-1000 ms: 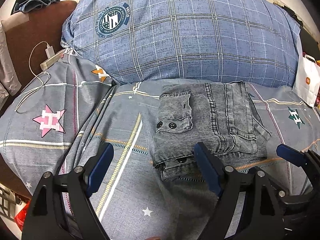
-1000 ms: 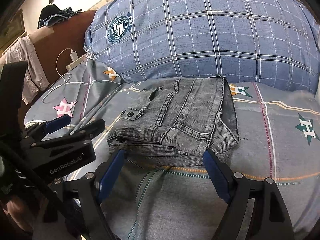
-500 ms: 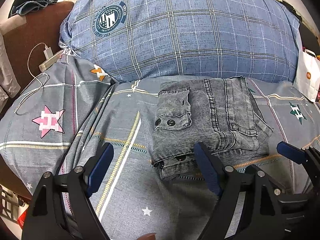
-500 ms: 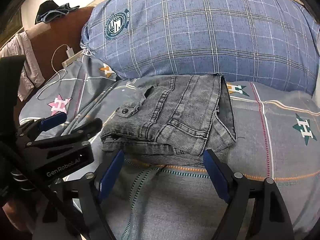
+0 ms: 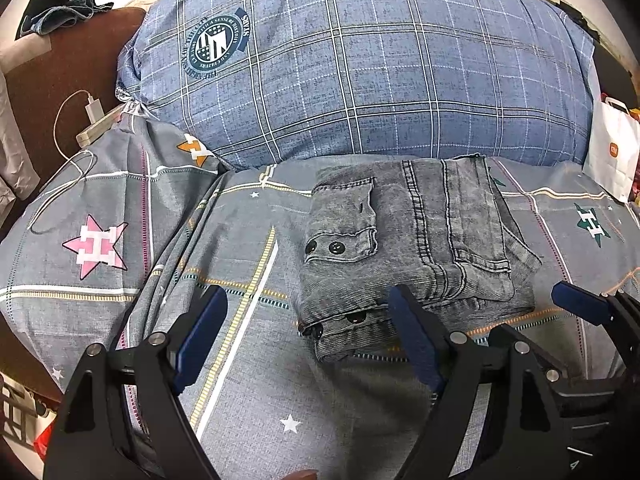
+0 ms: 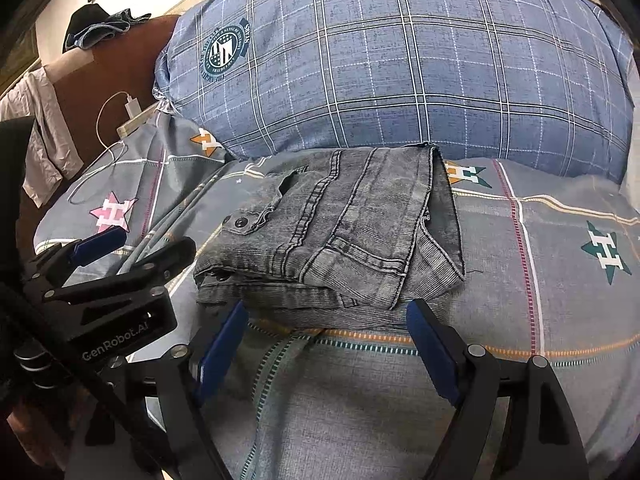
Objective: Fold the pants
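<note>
The pants [image 5: 412, 240] lie folded into a compact grey denim stack on the bed sheet [image 5: 248, 360], just in front of a big blue checked pillow [image 5: 360, 60]. A flap pocket with two dark buttons faces up on the left part of the stack, and more buttons show at its near edge. The left gripper [image 5: 308, 336] hangs over the sheet with its jaws wide and nothing between them — its right finger stands in front of the near left corner of the pants; I cannot tell if it touches. The right gripper [image 6: 328, 344] is also wide open and holds nothing; its blue pads [image 6: 432, 352] stand just before the near edge of the stack, over the sheet. In the right wrist view the left gripper shows at the left side, near the right one. A white charger [image 5: 94, 110] with its cable lies on the far left of the bed, and a white paper bag [image 5: 612, 156] stands at the right — both well apart from the pants.
</note>
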The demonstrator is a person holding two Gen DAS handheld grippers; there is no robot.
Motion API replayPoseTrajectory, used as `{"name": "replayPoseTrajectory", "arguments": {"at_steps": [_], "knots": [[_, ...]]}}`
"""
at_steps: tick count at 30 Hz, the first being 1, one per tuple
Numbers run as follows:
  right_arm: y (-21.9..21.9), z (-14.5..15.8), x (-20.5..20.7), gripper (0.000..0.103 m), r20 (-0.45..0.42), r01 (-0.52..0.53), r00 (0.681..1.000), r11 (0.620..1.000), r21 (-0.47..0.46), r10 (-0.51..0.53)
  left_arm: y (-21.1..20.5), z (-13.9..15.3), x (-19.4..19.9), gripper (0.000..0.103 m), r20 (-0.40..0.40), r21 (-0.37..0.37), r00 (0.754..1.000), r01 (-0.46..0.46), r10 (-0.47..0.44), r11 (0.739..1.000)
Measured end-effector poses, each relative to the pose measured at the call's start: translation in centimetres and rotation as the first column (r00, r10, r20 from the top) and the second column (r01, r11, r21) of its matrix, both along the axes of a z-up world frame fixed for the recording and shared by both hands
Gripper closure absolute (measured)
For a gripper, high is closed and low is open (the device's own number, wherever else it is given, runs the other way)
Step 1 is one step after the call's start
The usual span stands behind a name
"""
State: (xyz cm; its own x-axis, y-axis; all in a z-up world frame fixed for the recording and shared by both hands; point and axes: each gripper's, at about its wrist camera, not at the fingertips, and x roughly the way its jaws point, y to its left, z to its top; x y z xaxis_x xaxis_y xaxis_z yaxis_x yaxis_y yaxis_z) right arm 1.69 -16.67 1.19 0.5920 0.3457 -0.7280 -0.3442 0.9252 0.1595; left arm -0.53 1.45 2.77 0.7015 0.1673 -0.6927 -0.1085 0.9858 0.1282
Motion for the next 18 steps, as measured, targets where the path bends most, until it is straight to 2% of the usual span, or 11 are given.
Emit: {"name": "replayPoseTrajectory", "arguments": {"at_steps": [13,18], "knots": [[-0.15,-0.09,0.07,0.021,-0.004,0.008,1.0,1.0,-0.004,-0.008,-0.2,-0.08,-0.09,0.02,0.011,0.009,1.0,0.007,-0.007,1.0],[-0.36,-0.48,0.43,0.021,-0.019,0.015,1.0,1.0,-0.002,-0.015,0.0,-0.92,0.39,0.02,-0.012,0.012,1.0,-0.002,0.002,1.0]]}}
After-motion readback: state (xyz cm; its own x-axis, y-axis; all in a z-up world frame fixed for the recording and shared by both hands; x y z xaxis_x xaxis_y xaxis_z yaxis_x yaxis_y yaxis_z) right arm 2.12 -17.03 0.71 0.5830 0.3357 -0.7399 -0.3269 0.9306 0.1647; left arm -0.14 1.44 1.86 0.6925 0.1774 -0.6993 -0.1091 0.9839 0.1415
